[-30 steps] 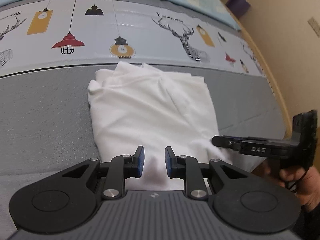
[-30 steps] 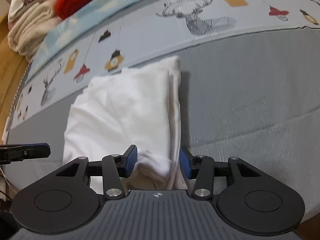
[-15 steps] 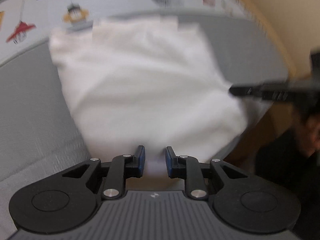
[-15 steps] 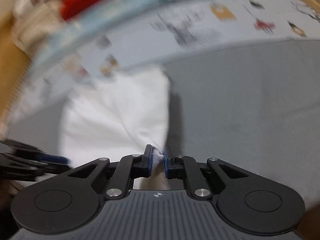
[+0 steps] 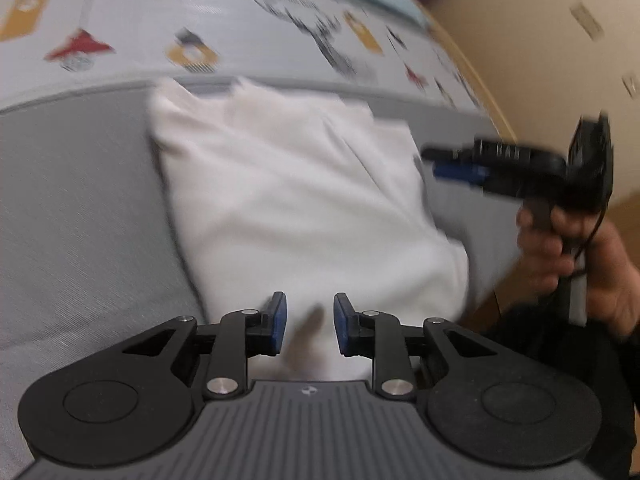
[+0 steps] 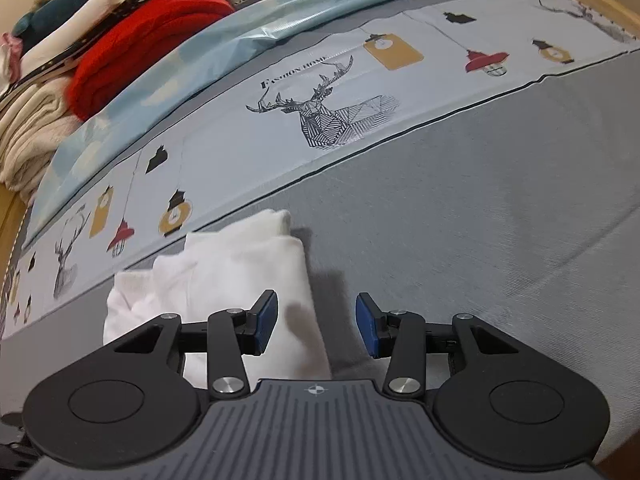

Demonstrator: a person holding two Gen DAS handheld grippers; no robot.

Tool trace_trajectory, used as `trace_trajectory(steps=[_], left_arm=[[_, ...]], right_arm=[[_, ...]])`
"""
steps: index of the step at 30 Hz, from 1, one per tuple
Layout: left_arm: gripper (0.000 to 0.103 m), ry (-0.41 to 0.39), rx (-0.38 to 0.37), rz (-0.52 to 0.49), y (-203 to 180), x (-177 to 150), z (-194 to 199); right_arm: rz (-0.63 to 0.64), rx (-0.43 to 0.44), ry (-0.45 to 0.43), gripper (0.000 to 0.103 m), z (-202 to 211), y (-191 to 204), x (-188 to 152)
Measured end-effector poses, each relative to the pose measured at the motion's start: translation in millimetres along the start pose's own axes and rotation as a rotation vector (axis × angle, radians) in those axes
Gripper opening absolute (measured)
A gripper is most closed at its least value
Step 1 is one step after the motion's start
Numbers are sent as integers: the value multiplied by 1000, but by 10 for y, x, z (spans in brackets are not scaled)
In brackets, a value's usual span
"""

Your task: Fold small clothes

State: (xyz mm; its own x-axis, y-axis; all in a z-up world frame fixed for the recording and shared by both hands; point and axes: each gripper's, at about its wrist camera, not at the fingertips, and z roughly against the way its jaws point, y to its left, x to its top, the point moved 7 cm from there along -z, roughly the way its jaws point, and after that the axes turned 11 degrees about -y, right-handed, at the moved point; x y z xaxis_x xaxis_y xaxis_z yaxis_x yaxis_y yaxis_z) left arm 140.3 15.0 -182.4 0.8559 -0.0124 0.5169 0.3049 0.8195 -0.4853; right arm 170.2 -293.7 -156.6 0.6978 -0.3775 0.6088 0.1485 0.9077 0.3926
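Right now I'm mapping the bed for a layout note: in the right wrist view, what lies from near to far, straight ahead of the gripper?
right gripper, jaws opening over the cloth's edge → folded white garment → grey bedspread → printed deer band → light blue sheet

The bed is covered by a grey sheet with a pale printed band of deer and lanterns. A folded white garment lies flat on the grey part, its far edge near the band. Folded clothes are stacked at the far corner.
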Motion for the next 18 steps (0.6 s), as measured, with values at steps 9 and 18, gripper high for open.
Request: trace_trajectory(steps=[9, 18], left_arm=[[32, -99, 115, 107, 322, 310, -10], [32, -165, 113, 143, 282, 535, -65]], right_arm=[[-6, -43, 10, 15, -435, 213, 36], [-14, -138, -80, 8, -406, 90, 141]])
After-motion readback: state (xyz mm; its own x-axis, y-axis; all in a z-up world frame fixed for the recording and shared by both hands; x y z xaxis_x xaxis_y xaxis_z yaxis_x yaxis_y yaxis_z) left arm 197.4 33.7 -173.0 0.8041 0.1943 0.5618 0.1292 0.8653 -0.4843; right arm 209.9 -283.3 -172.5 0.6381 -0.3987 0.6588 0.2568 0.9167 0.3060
